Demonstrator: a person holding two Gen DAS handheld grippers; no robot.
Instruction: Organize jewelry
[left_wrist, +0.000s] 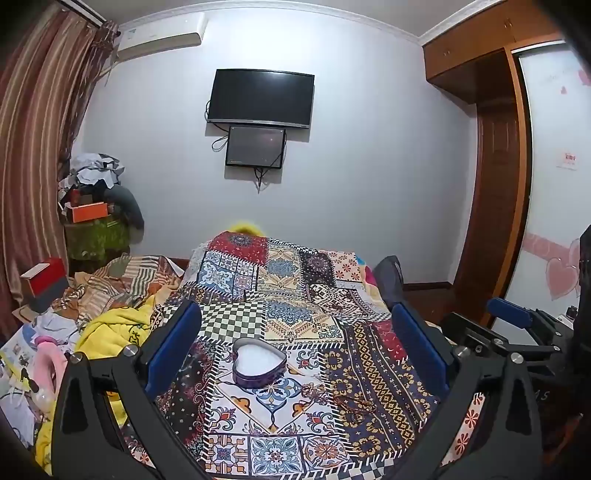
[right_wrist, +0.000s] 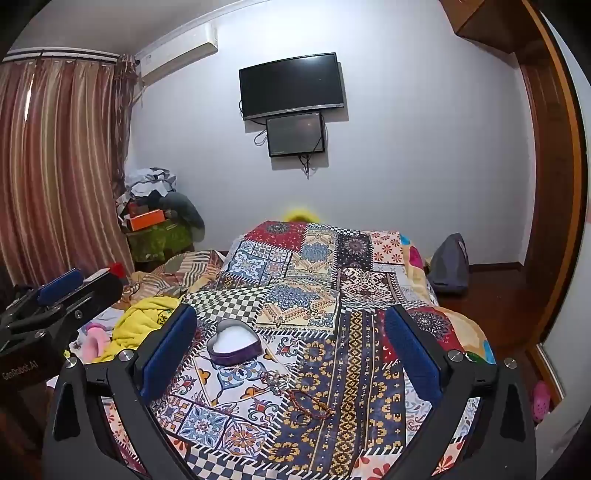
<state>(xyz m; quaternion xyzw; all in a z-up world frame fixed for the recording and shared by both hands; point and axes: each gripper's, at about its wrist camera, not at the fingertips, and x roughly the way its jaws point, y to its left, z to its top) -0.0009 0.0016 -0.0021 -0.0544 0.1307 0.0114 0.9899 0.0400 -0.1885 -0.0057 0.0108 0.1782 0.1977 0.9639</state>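
A purple heart-shaped box (left_wrist: 259, 363) with a white lining lies open on the patchwork cloth (left_wrist: 280, 280); it also shows in the right wrist view (right_wrist: 234, 342). Dark red bead bracelets (left_wrist: 354, 400) and a tangled chain piece (left_wrist: 314, 391) lie just right of and nearer than the box; the bracelets (right_wrist: 310, 400) and the chain piece (right_wrist: 275, 380) show in the right wrist view too. My left gripper (left_wrist: 295, 325) is open and empty above the cloth, behind the box. My right gripper (right_wrist: 291, 325) is open and empty, right of the left gripper (right_wrist: 62, 288).
Crumpled clothes, a yellow garment (left_wrist: 110, 332) and a red box (left_wrist: 44, 284) crowd the bed's left side. A cluttered stand (left_wrist: 96, 221) is in the corner by the curtain (left_wrist: 40, 147). A grey bag (right_wrist: 448, 262) sits on the floor right of the bed. A wardrobe (left_wrist: 491, 184) stands right.
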